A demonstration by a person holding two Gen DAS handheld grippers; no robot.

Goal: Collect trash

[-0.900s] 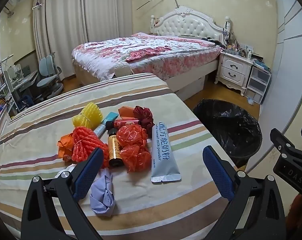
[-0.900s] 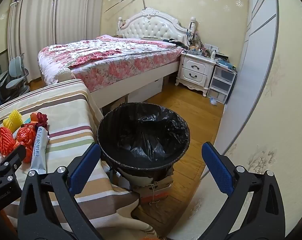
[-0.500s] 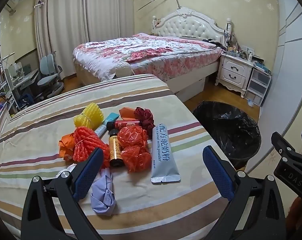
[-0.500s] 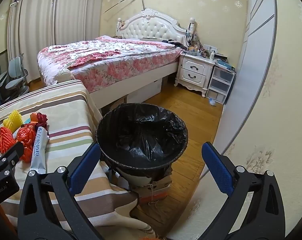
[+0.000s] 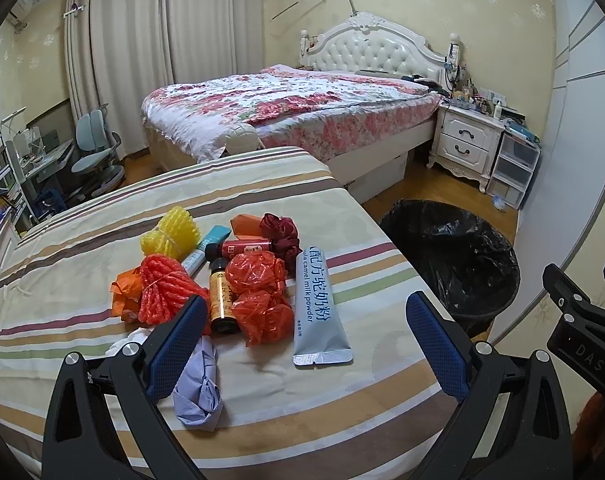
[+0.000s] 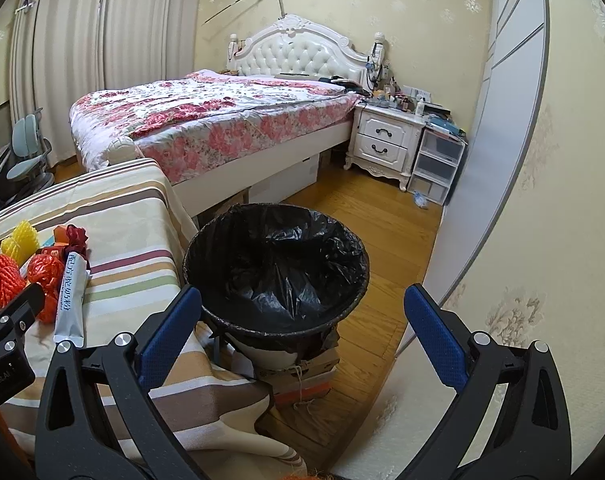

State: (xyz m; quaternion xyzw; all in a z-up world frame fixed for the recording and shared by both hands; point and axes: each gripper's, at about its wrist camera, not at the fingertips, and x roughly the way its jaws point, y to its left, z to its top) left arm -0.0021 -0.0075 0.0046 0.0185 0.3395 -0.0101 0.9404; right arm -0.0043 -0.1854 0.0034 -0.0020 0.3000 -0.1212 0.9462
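Observation:
A heap of trash lies on the striped table: a yellow foam net, an orange-red foam net, crumpled red plastic, small bottles, a grey milk-powder sachet, a dark red scrap and a lilac paper wad. My left gripper hovers open above the near side of the heap, nothing between its fingers. A bin with a black liner stands right of the table. My right gripper is open above the bin's near rim, empty.
A floral bed and a white nightstand fill the back of the room. Plastic drawers stand by the wall on the right. A desk with chairs is at the far left. Wooden floor surrounds the bin, which sits on boxes.
Both views have shifted only slightly; the trash heap and the bin stay where they were, and both grippers remain open and empty.

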